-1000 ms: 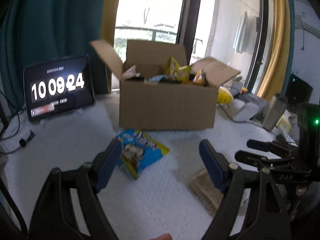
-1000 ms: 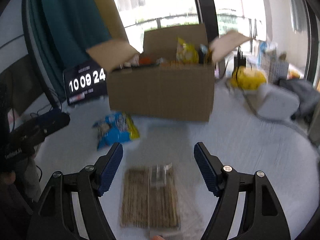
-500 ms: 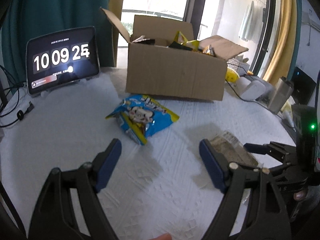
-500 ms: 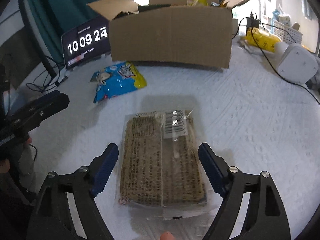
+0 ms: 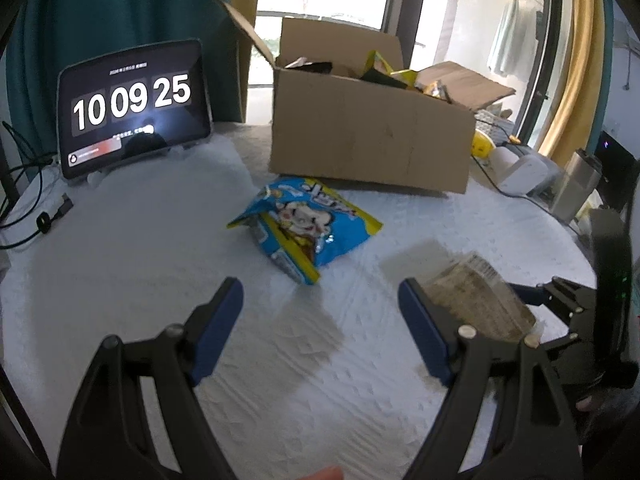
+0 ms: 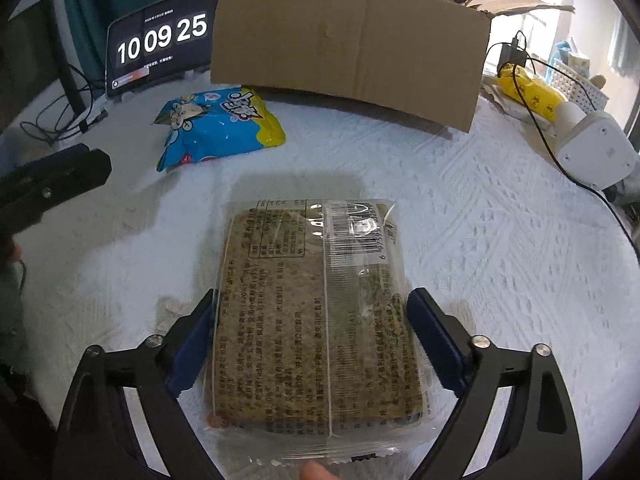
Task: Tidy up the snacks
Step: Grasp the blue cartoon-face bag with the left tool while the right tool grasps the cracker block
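White-clothed table (image 5: 160, 264): box (image 5: 368, 140), tablet (image 5: 132, 108), snack packs (image 5: 308, 224).

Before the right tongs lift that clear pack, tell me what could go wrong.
1. The right tongs straddle the clear pack near one end only, with the far end sticking out; lifted, it may sag or slip.
2. The wrapper looks slick and loose at the edges, so the pads may catch film rather than the block.
3. The box already looks full, with bags poking out the top, and the blue bag lies in front of it; the drop could spill or snag.
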Motion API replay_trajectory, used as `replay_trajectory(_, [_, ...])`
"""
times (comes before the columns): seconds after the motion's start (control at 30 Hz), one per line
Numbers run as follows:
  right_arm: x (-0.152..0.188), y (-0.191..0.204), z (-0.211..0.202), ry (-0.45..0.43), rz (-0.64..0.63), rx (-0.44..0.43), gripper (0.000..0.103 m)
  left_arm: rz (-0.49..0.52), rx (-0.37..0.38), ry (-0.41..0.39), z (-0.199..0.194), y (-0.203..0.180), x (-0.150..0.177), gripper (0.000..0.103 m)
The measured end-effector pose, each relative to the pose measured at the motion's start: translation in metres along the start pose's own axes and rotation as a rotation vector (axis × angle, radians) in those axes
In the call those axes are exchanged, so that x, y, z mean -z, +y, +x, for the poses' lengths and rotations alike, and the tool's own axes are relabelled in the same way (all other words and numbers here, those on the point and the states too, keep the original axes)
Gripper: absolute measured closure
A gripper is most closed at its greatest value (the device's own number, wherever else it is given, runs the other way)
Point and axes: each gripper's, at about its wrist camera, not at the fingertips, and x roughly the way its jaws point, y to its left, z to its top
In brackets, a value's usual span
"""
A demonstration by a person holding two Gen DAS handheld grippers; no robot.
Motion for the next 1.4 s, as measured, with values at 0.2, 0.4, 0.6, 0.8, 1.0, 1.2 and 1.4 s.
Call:
replay_trajectory(0.2, [-0.009, -0.019, -0.003, -0.024, 0.052, -0.025, 0.02, 0.015, -0.023, -0.004, 0.005, 0.006, -0.011, 0.022])
replay_trajectory(0.4, [-0.025, -0.043, -0.007, -0.056, 0.11, -0.039, 0.02, 0.027, -0.049, -0.014, 0.015, 0.011, -0.031, 0.022])
replay_trajectory(0.6, [-0.042, -0.06, -0.002, -0.07, 0.142, -0.022, 0.02, 0.048, -0.062, -0.018, 0.029, 0.014, -0.053, 0.022])
replay_trajectory(0.8, [-0.054, -0.076, 0.007, -0.073, 0.166, -0.007, 0.02, 0.092, -0.061, -0.015, 0.05, 0.01, -0.077, 0.022])
replay_trajectory(1.0, [-0.057, -0.089, 0.017, -0.064, 0.193, -0.001, 0.02, 0.108, -0.058, 0.02, 0.08, 0.008, -0.097, 0.022])
replay_trajectory(1.2, [-0.057, -0.097, 0.027, -0.045, 0.221, -0.005, 0.02, 0.118, -0.042, 0.089, 0.114, 0.005, -0.103, 0.022])
replay_trajectory(1.4, [-0.058, -0.099, 0.028, -0.053, 0.225, -0.013, 0.02, 0.087, -0.018, 0.197, 0.148, 0.008, -0.094, 0.022])
